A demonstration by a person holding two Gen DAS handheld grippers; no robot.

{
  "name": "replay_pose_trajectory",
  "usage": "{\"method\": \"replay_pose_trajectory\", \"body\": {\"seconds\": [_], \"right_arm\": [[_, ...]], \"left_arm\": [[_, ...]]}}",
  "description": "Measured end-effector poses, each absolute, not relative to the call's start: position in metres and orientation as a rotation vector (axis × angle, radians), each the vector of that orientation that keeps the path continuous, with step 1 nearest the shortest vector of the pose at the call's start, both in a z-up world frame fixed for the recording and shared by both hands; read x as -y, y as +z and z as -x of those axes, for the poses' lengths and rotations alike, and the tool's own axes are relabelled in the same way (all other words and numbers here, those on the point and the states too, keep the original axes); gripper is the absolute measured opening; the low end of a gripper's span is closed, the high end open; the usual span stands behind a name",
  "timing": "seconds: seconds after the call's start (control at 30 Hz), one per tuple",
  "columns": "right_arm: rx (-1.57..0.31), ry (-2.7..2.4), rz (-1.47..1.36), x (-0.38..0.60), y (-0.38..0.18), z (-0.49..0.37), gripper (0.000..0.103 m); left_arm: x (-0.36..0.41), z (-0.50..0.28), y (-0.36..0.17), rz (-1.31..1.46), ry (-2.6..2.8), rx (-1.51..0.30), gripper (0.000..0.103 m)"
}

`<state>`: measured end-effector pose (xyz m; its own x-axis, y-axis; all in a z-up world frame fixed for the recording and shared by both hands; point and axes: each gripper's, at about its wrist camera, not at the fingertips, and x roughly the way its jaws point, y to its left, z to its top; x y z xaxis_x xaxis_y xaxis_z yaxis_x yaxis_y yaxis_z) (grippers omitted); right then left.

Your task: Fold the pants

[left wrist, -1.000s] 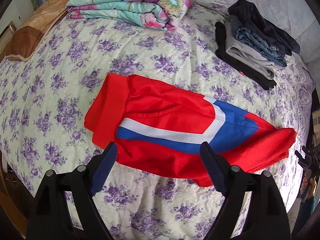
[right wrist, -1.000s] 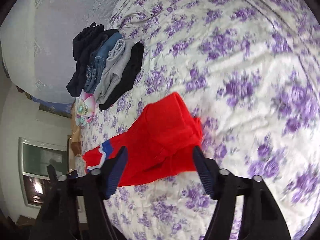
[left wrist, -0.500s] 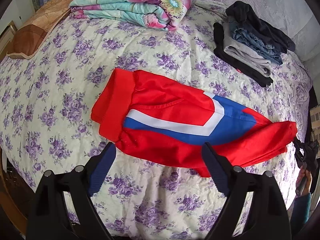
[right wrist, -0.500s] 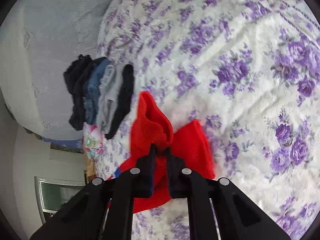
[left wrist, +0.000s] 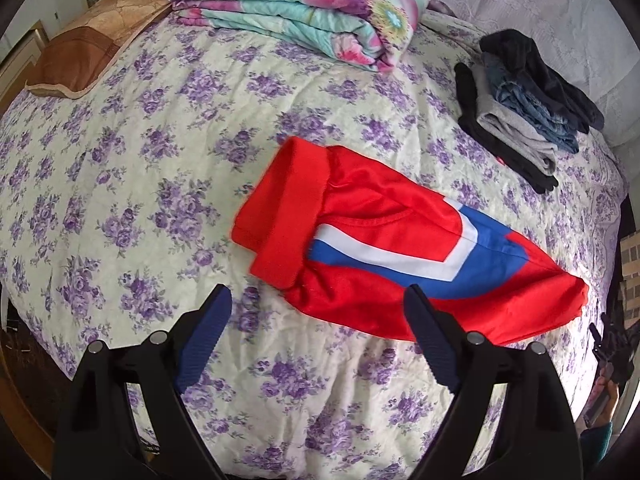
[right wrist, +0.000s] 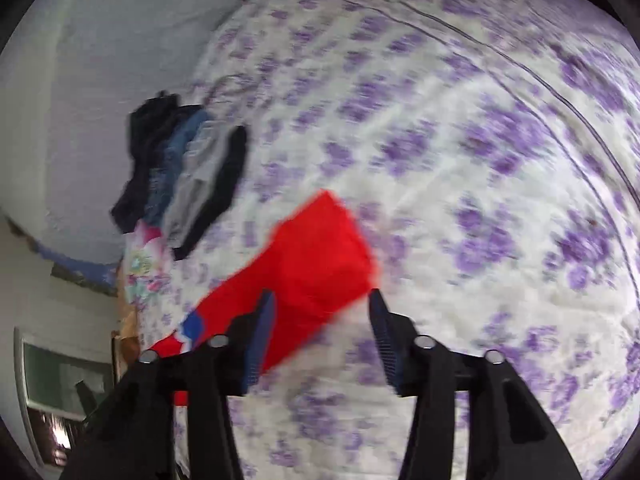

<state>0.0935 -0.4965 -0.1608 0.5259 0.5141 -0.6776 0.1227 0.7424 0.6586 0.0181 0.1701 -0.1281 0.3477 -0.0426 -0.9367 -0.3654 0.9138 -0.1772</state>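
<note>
**A:** What have you got on the left feed?

**B:** I'm looking down at the bed (left wrist: 120, 184), purple-flowered cover. The red pants (left wrist: 384, 248) lie flat near the middle, folded over, red cuff band turned toward the left of the view, a white and blue stripe across the upper layer. My left gripper (left wrist: 316, 336) hangs over the near edge of them, jaws wide apart, nothing between them. The right-hand finger overlaps the pants' near edge in the view; whether it touches the cloth I can't tell.

**A:** And the right?

**B:** That feed is smeared. My right gripper (right wrist: 320, 332) has its jaws apart; they've just been opening. The folded red end of the pants (right wrist: 316, 256) shows in the gap and beyond it, lying on the bed, and the pads aren't pressing on it.

**A:** Anything else on the bed?

**B:** A stack of folded clothes (left wrist: 524, 108), black, grey, denim and dark blue, sits toward the far right, well apart from the pants. A folded floral quilt (left wrist: 304, 12) is at the far end, with a brown pillow (left wrist: 84, 48) to its left. At the right edge of the left view I can see the other gripper in the person's hand (left wrist: 602, 388).
</note>
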Motion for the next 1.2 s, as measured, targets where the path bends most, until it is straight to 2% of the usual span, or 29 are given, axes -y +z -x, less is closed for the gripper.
{"method": "replay_pose_trajectory", "body": {"seconds": [0.07, 0.13, 0.3, 0.33, 0.37, 0.4, 0.43, 0.47, 0.53, 0.6, 0.73, 0.87, 1.0, 1.07, 1.1, 1.13, 1.17, 1.2], "right_arm": [[-0.965, 0.345, -0.604, 0.449, -0.134, -0.108, 0.072], [-0.989, 0.432, -0.558, 0.402, -0.13, -0.125, 0.072], [-1.218, 0.363, -0.543, 0.353, -0.202, -0.136, 0.071], [-1.289, 0.292, -0.538, 0.357, -0.221, -0.129, 0.067], [-1.322, 0.247, -0.516, 0.361, -0.231, -0.12, 0.046], [-1.301, 0.219, -0.457, 0.359, -0.224, -0.115, 0.044], [-1.313, 0.205, -0.399, 0.351, -0.215, -0.114, 0.049], [-1.313, 0.218, -0.354, 0.337, -0.202, -0.117, 0.059], [-1.25, 0.371, -0.271, 0.293, -0.174, -0.13, 0.063], [-1.195, 0.58, -0.127, 0.219, -0.145, -0.147, 0.075], [-1.098, 0.973, 0.258, 0.044, -0.113, -0.168, 0.077], [-1.027, 1.205, 0.689, -0.098, -0.127, -0.165, 0.077], [-0.978, 1.337, 1.027, -0.171, -0.162, -0.149, 0.077], [-0.999, 1.385, 1.091, -0.186, -0.177, -0.144, 0.076], [-1.037, 1.407, 1.085, -0.193, -0.184, -0.146, 0.07], [-1.097, 1.424, 1.057, -0.196, -0.19, -0.147, 0.057], [-1.178, 1.426, 1.035, -0.201, -0.194, -0.149, 0.033], [-1.204, 1.43, 1.03, -0.203, -0.19, -0.149, 0.024]], "left_arm": [[-0.188, -0.017, -0.13, 0.422, 0.234, -1.196, 0.085], [-0.2, -0.016, -0.135, 0.443, 0.239, -1.195, 0.085], [-0.218, -0.012, -0.155, 0.428, 0.218, -1.215, 0.085], [-0.223, -0.009, -0.159, 0.423, 0.21, -1.216, 0.085], [-0.227, -0.007, -0.163, 0.422, 0.198, -1.215, 0.085], [-0.231, -0.004, -0.168, 0.423, 0.187, -1.217, 0.086], [-0.236, -0.003, -0.173, 0.422, 0.174, -1.221, 0.085], [-0.239, -0.002, -0.178, 0.424, 0.156, -1.224, 0.086], [-0.244, -0.002, -0.187, 0.425, 0.12, -1.221, 0.086], [-0.244, -0.002, -0.196, 0.415, 0.077, -1.221, 0.086], [-0.247, 0.007, -0.208, 0.406, 0.062, -1.238, 0.086], [-0.265, 0.026, -0.206, 0.467, 0.06, -1.219, 0.086], [-0.286, 0.041, -0.201, 0.517, 0.078, -1.182, 0.088], [-0.293, 0.046, -0.203, 0.538, 0.082, -1.176, 0.089], [-0.296, 0.047, -0.205, 0.542, 0.085, -1.18, 0.089], [-0.298, 0.046, -0.208, 0.546, 0.087, -1.188, 0.089], [-0.3, 0.046, -0.211, 0.549, 0.09, -1.199, 0.089], [-0.302, 0.044, -0.215, 0.555, 0.089, -1.211, 0.089]]}}
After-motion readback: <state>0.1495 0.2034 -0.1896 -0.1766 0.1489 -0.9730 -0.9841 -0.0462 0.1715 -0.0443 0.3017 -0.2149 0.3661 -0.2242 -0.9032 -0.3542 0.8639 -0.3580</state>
